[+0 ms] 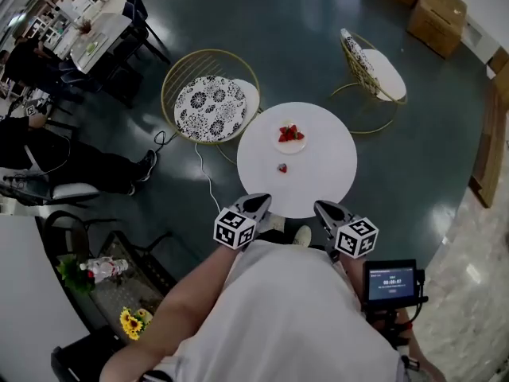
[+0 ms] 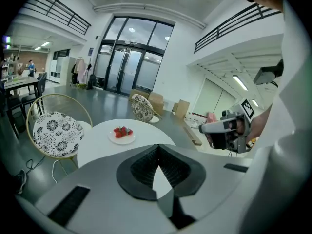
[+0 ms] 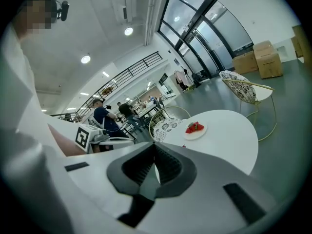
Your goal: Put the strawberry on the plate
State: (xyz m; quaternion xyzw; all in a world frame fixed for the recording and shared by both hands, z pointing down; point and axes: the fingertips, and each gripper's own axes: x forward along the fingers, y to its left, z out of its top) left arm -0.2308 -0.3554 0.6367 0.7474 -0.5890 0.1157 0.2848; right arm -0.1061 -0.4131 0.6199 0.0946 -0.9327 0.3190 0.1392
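The strawberry (image 1: 281, 168) lies ungrasped on the desk (image 1: 318, 177), near the plate (image 1: 291, 148). The left claw (image 1: 259, 203) and right claw (image 1: 323, 208) are closed and empty.

Quick tally of what's out on the floor

One round white bench (image 1: 326, 169) just ahead of both sets of jaws. On it there's one plate (image 1: 291, 150) on the side far from the jaws, and one loose strawberry (image 1: 282, 168) between the plate and the jaws. The plate also carries a small heap of strawberries (image 1: 290, 133), too clumped to count. Two gold wire chairs with patterned cushions sit beyond the bench: the left chair (image 1: 208, 102) and the right chair (image 1: 375, 70). I can make out two cardboard boxes (image 1: 437, 8) way past those, and there are two grippers, the left gripper (image 1: 258, 205) and the right gripper (image 1: 324, 211).
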